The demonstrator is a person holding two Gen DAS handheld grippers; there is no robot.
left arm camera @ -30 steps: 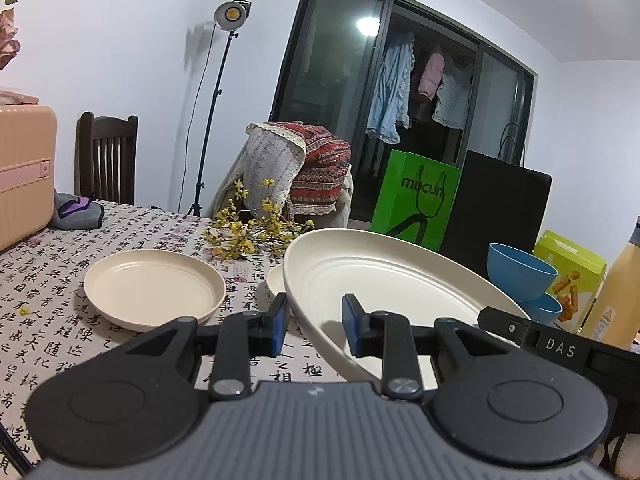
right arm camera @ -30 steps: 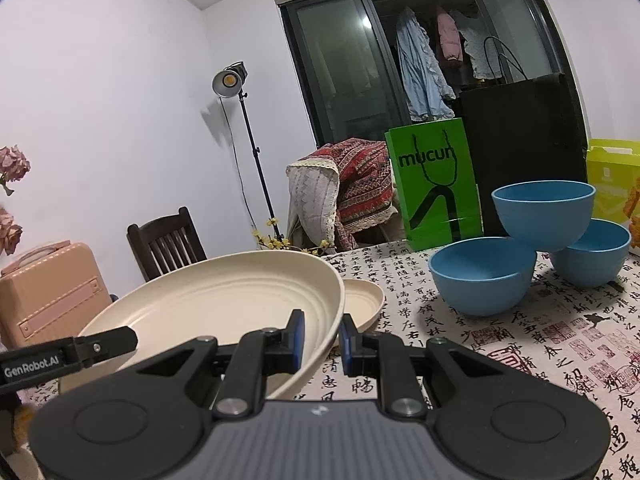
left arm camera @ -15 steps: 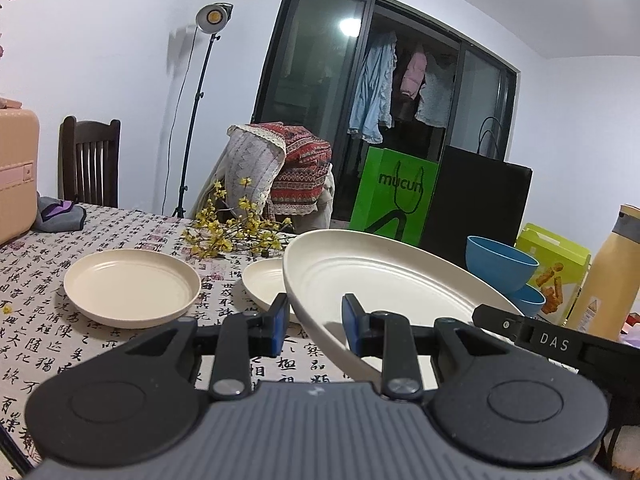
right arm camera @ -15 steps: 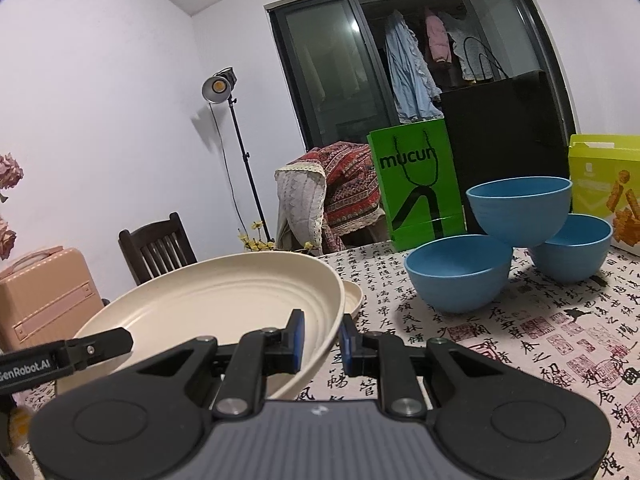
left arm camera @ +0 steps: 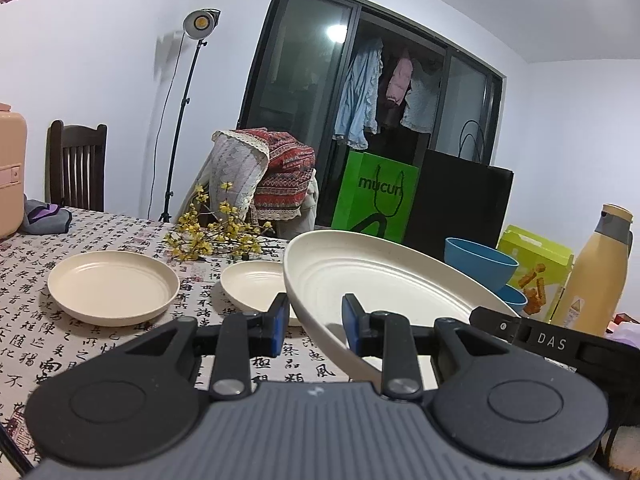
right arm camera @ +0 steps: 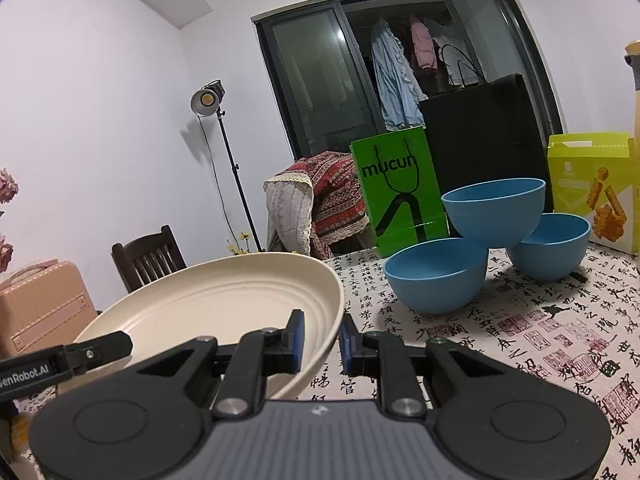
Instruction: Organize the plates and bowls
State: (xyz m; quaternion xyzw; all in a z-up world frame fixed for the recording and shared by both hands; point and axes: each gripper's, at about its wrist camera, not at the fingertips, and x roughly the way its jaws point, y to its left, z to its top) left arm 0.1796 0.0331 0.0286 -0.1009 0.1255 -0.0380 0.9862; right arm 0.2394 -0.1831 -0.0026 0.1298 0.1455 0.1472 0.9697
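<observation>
Left wrist view: the left gripper (left arm camera: pixel 314 322) clamps the near rim of the large cream ribbed plate (left arm camera: pixel 384 280), carried above the table. Right wrist view: the right gripper (right arm camera: pixel 322 340) clamps its opposite rim. Likely next: lowering it onto the medium cream plate (left arm camera: pixel 112 286), kept level.

L/R wrist cams, low over table, facing window, sharing large plate (left arm camera: pixel 384 280)

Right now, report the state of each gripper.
Left gripper: shut on the rim of the large cream plate.
Right gripper: shut on the same plate's opposite rim.
</observation>
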